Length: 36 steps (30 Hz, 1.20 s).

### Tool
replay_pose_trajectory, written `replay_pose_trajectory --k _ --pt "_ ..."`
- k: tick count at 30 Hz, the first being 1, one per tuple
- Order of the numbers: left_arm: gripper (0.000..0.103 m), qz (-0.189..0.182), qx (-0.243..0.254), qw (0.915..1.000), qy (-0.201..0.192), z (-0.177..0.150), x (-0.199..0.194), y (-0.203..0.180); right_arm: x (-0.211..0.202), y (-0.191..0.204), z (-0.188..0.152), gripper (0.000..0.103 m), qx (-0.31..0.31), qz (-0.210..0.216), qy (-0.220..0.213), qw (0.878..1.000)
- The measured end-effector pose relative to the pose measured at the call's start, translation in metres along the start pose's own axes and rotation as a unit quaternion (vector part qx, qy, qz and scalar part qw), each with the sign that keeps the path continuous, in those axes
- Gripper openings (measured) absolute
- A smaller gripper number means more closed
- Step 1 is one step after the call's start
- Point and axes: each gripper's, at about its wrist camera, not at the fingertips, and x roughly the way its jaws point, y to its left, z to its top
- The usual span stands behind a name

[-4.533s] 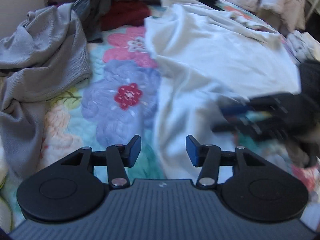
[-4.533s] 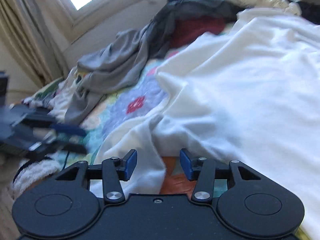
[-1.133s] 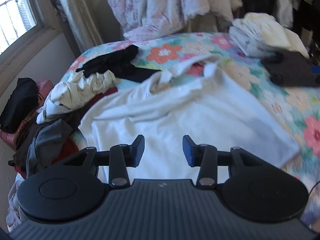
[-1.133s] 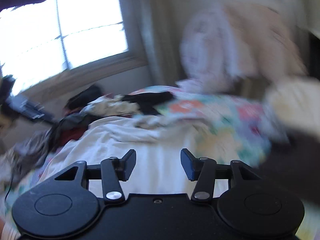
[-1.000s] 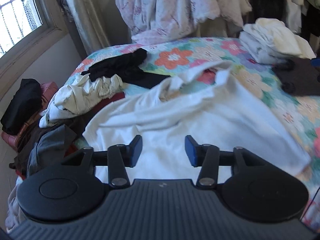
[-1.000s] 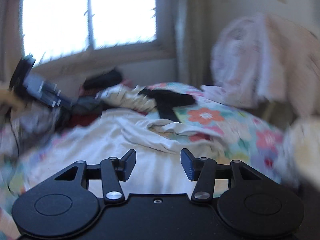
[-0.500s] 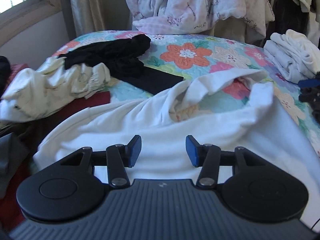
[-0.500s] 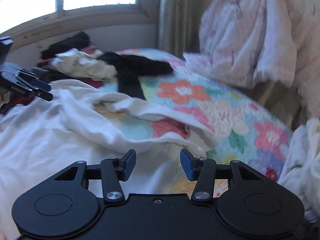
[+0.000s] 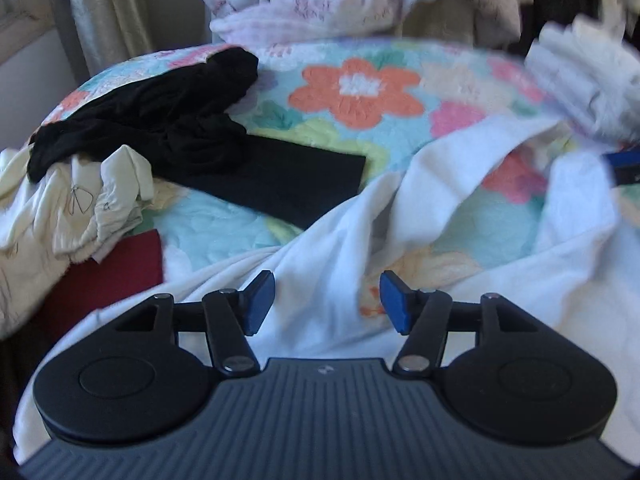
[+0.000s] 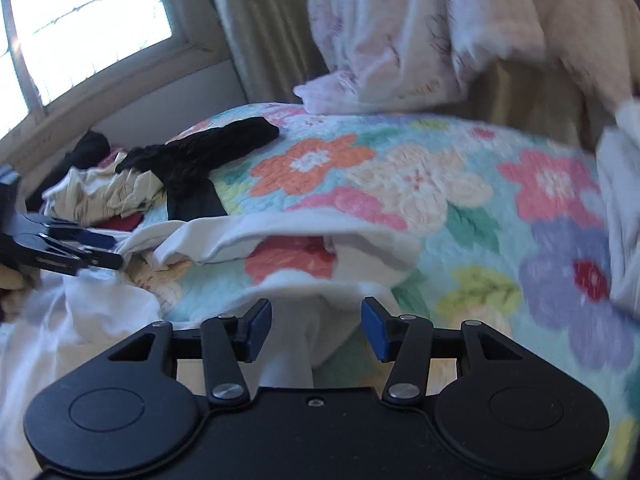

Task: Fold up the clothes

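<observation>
A: Where does the folding stand?

B: Barely begun, by the look of it. Your white shirt (image 9: 328,248) lies rumpled across the lower half of the left wrist view, spread on the flowered bed quilt (image 9: 360,88), with one edge flopped over in the middle right of the frame. No neat fold shows yet.

A: And my tongs?

B: Your left tongs (image 9: 326,304) sit low in the frame with the jaws apart and opening wider; white cloth lies under the gap, but the pads aren't pressing on it. Your right tongs (image 10: 316,330) stand apart too, with a ridge of the shirt between the jaws and nothing clamped. You're holding nothing with either.

A: What else is waiting?

B: Plenty. A black garment (image 9: 160,120) sprawls at the upper left, a cream crumpled piece (image 9: 68,216) at the left edge with something dark red (image 9: 108,276) below it. At the upper right there's a pale stack (image 9: 580,72), too blurred to say whether it's folded. I'd judge you need to take hold of the shirt and flatten it first.
</observation>
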Motion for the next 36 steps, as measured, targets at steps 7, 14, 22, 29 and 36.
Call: replay_pose_trajectory --k 7,14,22,29,36 --pt "0.05 0.042 0.06 0.9969 0.027 0.003 0.034 -0.011 0.027 -0.016 -0.014 0.06 0.014 0.011 0.025 1.0" --pt "0.011 0.094 0.059 0.9936 -0.023 0.001 0.024 0.0 0.057 -0.03 0.0 0.077 0.079 0.014 0.006 0.997" --pt "0.011 0.19 -0.017 0.9733 -0.128 0.041 -0.025 0.045 0.062 -0.033 0.007 0.045 0.109 0.008 -0.034 0.993" --pt "0.014 0.238 -0.013 0.958 -0.159 0.044 -0.028 0.045 0.054 -0.006 0.026 0.018 0.036 -0.011 -0.048 0.998" --pt "0.036 0.25 -0.031 0.962 -0.106 0.035 0.002 0.054 0.062 0.023 0.043 0.049 -0.075 -0.147 -0.045 0.985"
